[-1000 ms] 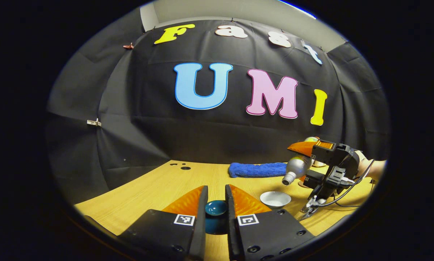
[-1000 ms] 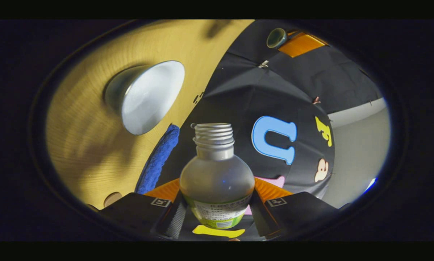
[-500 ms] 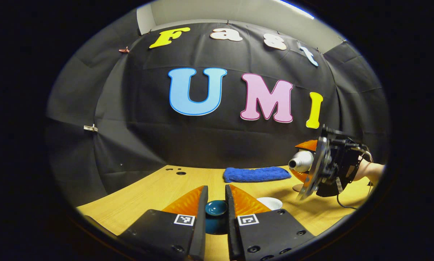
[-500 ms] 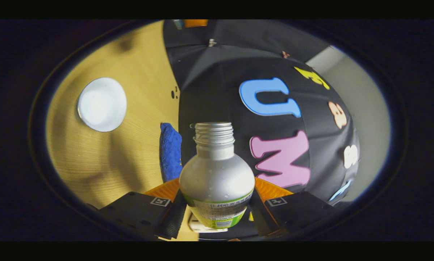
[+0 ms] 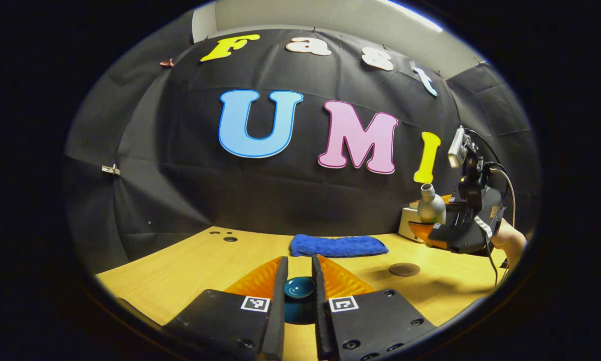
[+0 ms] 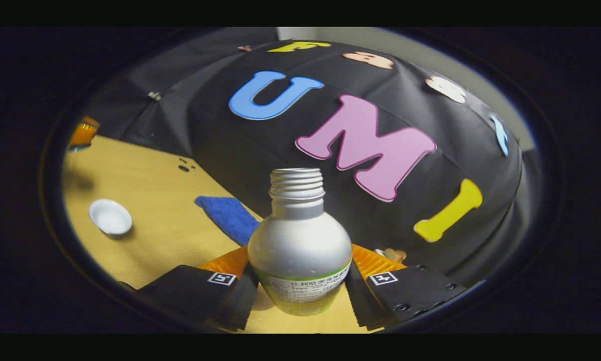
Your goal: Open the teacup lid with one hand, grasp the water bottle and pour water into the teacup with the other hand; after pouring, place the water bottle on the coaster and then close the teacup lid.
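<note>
Wooden table (image 5: pixel 190 265), blue cloth (image 5: pixel 336 246) at far side. Right gripper (image 6: pixel 300 286) clamps water bottle (image 6: pixel 299 250) upright, raised off table on the right; left gripper (image 5: pixel 299 291) pinches teacup lid (image 5: pixel 299 288) by its knob, lifted. Teacup (image 6: pixel 110 217) sits open. Coaster (image 5: pixel 404 269) lies near and below bottle. Judging: pour's prob. done, so lower bottle straight, centre base over coaster, let go only once it's flat.

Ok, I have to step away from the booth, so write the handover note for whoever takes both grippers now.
Left gripper: shut on the teacup lid, held above the table.
Right gripper: shut on the water bottle, uncapped, nearly upright, in the air.
Teacup: open on the table, near the blue towel.
Coaster: bare.
Done: lid off, bottle lifted.
Left: set the bottle on the coaster, close the teacup.
</note>
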Tool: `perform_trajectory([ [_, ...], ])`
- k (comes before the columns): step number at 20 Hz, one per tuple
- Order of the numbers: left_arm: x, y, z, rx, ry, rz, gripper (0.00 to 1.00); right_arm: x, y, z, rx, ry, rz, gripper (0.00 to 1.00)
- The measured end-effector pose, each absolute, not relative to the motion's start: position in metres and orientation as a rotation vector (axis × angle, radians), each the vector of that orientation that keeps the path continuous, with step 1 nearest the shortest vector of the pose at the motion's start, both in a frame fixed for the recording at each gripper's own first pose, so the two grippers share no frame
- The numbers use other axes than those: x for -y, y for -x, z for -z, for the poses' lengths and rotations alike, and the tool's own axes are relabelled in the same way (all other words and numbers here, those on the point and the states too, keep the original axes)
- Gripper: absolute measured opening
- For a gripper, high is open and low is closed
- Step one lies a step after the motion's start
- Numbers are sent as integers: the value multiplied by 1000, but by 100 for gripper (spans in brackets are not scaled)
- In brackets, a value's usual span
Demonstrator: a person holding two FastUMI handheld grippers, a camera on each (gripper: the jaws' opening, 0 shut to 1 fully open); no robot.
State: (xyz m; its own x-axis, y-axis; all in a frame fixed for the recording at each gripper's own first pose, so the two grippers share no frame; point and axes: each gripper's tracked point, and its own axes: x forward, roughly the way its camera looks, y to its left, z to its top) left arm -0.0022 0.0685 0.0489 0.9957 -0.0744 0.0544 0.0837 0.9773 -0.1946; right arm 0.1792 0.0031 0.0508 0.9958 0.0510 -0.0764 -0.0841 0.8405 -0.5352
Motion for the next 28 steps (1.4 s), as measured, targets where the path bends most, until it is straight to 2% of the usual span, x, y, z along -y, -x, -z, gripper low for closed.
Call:
perform_trajectory([
  [5,-61,0,-51,41,191,84,29,6,-198,-45,-80,228,-131,81],
  [11,-61,-3,-52,41,194,82,29,26,-219,-4,-140,51,-149,81],
  [16,-56,-3,-45,26,207,92,27,26,-226,40,-215,17,-160,81],
  [21,-57,-3,-45,27,204,93,29,23,-227,33,-159,-3,-162,82],
  [22,-55,-3,-44,23,207,95,29,25,-230,35,-163,-16,-160,86],
  [23,-54,-3,-43,21,208,98,29,27,-229,33,-157,-29,-158,82],
  [28,-54,0,-40,14,198,91,28,28,-227,44,-195,-41,-153,85],
])
